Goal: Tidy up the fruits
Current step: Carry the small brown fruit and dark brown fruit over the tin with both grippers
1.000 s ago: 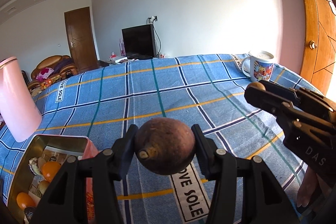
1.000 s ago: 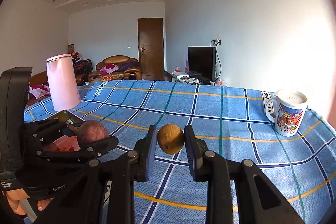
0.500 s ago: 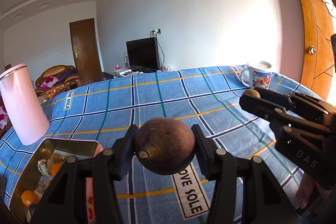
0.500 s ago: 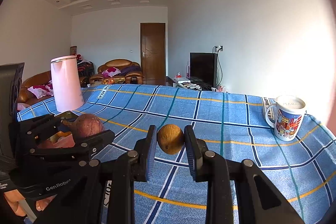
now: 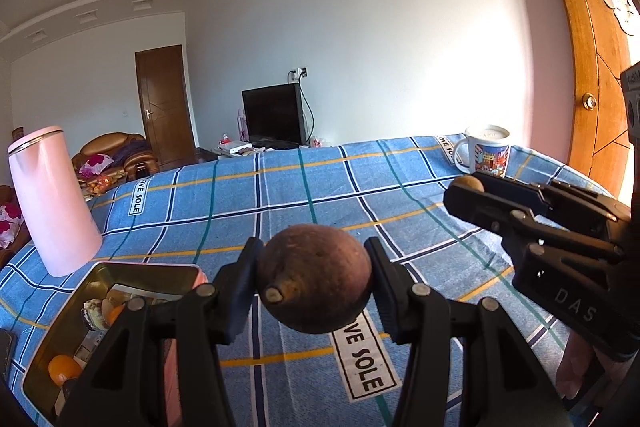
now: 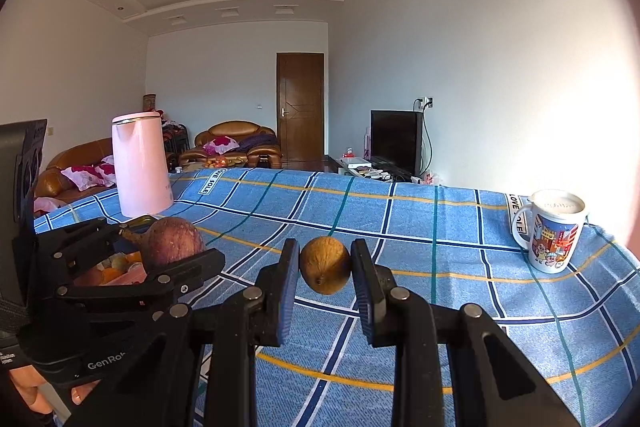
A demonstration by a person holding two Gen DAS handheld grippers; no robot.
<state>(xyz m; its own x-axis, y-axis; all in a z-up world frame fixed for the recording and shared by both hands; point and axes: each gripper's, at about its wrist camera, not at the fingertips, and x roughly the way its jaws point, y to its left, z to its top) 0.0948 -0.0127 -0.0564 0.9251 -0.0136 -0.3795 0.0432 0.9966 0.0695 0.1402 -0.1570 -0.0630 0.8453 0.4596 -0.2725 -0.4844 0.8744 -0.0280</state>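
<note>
My left tool (image 5: pixel 314 281) pinches a round brown fruit (image 5: pixel 314 279) above the surface (image 5: pixel 280 203), beside the open tin (image 5: pixel 60 323). My right tool (image 6: pixel 325 271) pinches a small tan fruit (image 6: pixel 325 270). Judgement: lower each fruit into the tin before releasing, clear of the rim.

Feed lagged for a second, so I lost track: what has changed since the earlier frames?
Little. The left gripper has tilted upward slightly with its dark round fruit; no release. The right gripper stays shut on the small tan fruit. Tin, kettle and mug unmoved.
</note>
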